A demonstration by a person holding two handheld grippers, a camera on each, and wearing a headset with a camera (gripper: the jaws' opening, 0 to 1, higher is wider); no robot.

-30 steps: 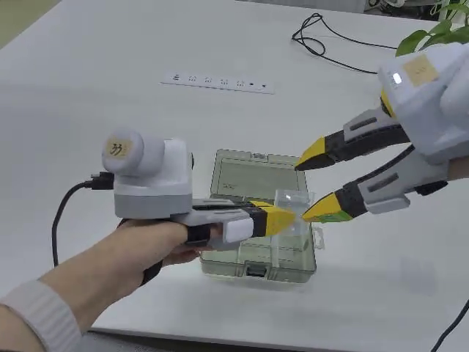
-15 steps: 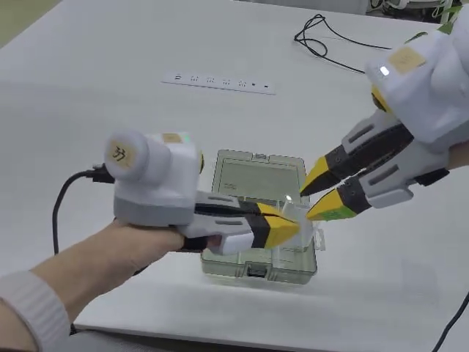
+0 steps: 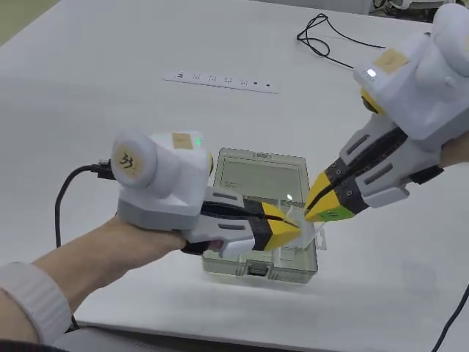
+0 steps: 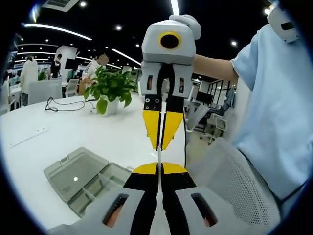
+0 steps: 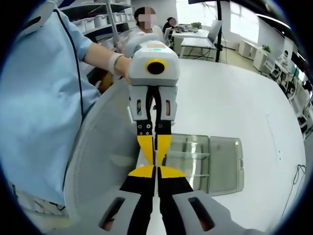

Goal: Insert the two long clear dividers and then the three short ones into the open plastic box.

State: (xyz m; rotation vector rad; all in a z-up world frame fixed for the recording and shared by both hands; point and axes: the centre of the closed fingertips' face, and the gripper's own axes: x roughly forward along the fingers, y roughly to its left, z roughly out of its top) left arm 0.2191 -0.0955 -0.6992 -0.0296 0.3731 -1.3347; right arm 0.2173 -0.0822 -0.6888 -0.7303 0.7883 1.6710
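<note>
The open plastic box [image 3: 220, 262] lies near the table's front edge, its lid [image 3: 261, 174] folded flat behind it. Dividers stand inside it. Just above the box's right side hangs a clear divider [image 3: 306, 224], held from both ends. My left gripper [image 3: 293, 226] comes in from the left, shut on it. My right gripper [image 3: 312, 213] slants down from the right, also shut on it. In the left gripper view my jaws [image 4: 159, 169] meet the right gripper [image 4: 160, 144] tip to tip along the divider's thin edge, with the box [image 4: 93, 178] below left. The right gripper view has the right gripper [image 5: 156, 171], the left gripper [image 5: 155, 155] and the box [image 5: 208, 164].
A white power strip [image 3: 220, 81] lies across the table behind the box. A black cable [image 3: 330, 40] coils at the far right. The left gripper's own cable [image 3: 64, 209] hangs off the front edge. A potted plant [image 4: 110, 90] stands further off.
The right gripper's jaws, wide open a second ago, have swung down and closed on the clear divider. The left gripper has tilted slightly while holding it.
</note>
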